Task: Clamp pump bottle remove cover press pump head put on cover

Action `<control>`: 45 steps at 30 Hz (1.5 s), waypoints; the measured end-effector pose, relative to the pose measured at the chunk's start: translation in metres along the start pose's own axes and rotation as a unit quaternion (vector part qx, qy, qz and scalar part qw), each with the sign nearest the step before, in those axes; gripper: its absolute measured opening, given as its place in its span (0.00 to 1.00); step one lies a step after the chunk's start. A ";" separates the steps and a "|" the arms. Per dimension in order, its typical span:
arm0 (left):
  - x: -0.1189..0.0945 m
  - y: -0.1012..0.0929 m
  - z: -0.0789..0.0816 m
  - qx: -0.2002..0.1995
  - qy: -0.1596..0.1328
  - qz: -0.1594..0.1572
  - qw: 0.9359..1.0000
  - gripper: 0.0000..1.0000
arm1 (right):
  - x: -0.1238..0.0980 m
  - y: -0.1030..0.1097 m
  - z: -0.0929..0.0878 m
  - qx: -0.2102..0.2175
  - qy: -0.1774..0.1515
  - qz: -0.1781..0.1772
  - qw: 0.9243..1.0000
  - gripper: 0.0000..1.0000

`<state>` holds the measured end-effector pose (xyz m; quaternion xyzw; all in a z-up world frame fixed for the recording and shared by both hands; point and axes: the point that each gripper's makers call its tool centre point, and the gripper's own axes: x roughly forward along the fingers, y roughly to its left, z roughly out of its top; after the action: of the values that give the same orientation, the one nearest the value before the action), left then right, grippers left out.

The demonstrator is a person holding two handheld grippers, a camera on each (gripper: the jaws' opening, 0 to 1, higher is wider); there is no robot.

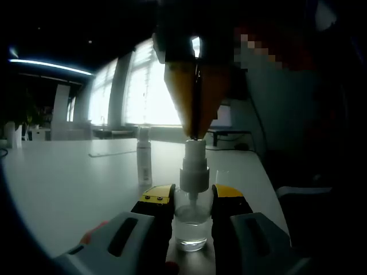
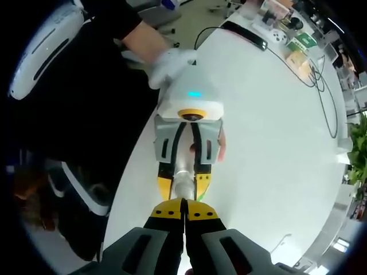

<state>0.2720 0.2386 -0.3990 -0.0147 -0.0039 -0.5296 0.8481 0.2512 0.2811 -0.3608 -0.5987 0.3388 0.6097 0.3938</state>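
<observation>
Pump bottle (image 1: 191, 226) stands upright on a white table (image 1: 69, 177), caught between the two yellow-tipped jaws of the left gripper (image 1: 192, 200), and we see it from low down in the left gripper view. Its body is clear, with what looks like a clear liquid in the lower part; we cannot tell the level exactly. A white pump head (image 1: 194, 166) sits on its neck, uncovered. The left jaws are partly closed, pressing against the bottle's sides.

Coming down from above, the right gripper (image 1: 195, 134) has its yellow jaws brought together with barely a slit between them, and their tips touch the top of the pump head. Nothing is held between them.

Behind the bottle, further back on the table, stands a slim pale container (image 1: 144, 157), upright and apart from the grippers. Bright windows (image 1: 146, 86) fill the background.

In the right gripper view we look straight down along the right gripper (image 2: 183, 207), its jaws shut together above the bottle (image 2: 183, 186). Below it the left gripper (image 2: 184, 180) clamps the bottle, held by a person's gloved hand (image 2: 169, 66). The table (image 2: 269, 126) curves away, with cables (image 2: 321, 80) and small boxes (image 2: 298, 48) near its far edge, too small to make out.
</observation>
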 end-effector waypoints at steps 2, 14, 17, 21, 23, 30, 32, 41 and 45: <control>0.000 0.000 0.000 0.000 0.000 0.000 1.000 0.16 | 0.000 0.000 0.000 -0.002 0.000 0.000 1.000 0.00; 0.000 0.000 -0.001 0.000 0.000 0.001 1.000 0.16 | 0.005 0.000 -0.001 0.000 0.004 0.008 1.000 0.00; 0.000 0.001 -0.001 0.000 0.000 0.000 1.000 0.16 | 0.006 0.001 0.000 -0.004 0.007 0.007 1.000 0.00; 0.000 0.000 -0.001 0.000 0.000 0.000 1.000 0.16 | 0.003 0.000 -0.001 0.005 0.008 0.008 1.000 0.00; 0.000 0.000 -0.001 0.001 0.000 0.000 1.000 0.16 | 0.000 0.000 -0.001 0.005 0.005 0.008 1.000 0.00; 0.000 -0.001 0.000 0.002 0.000 0.000 1.000 0.16 | 0.000 0.000 -0.001 0.013 -0.008 0.004 1.000 0.00; 0.000 -0.002 0.000 0.002 0.000 0.000 1.000 0.16 | 0.000 0.000 -0.001 0.013 -0.009 0.004 1.000 0.00; 0.000 -0.004 0.001 0.002 0.000 0.001 1.000 0.16 | 0.000 -0.001 -0.001 0.006 -0.004 0.001 1.000 0.00; 0.000 -0.005 0.002 0.002 0.000 0.001 1.000 0.16 | 0.000 0.000 -0.001 0.007 -0.005 0.000 1.000 0.00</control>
<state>0.2673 0.2366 -0.3970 -0.0135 -0.0052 -0.5287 0.8487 0.2521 0.2804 -0.3604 -0.5927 0.3409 0.6107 0.3994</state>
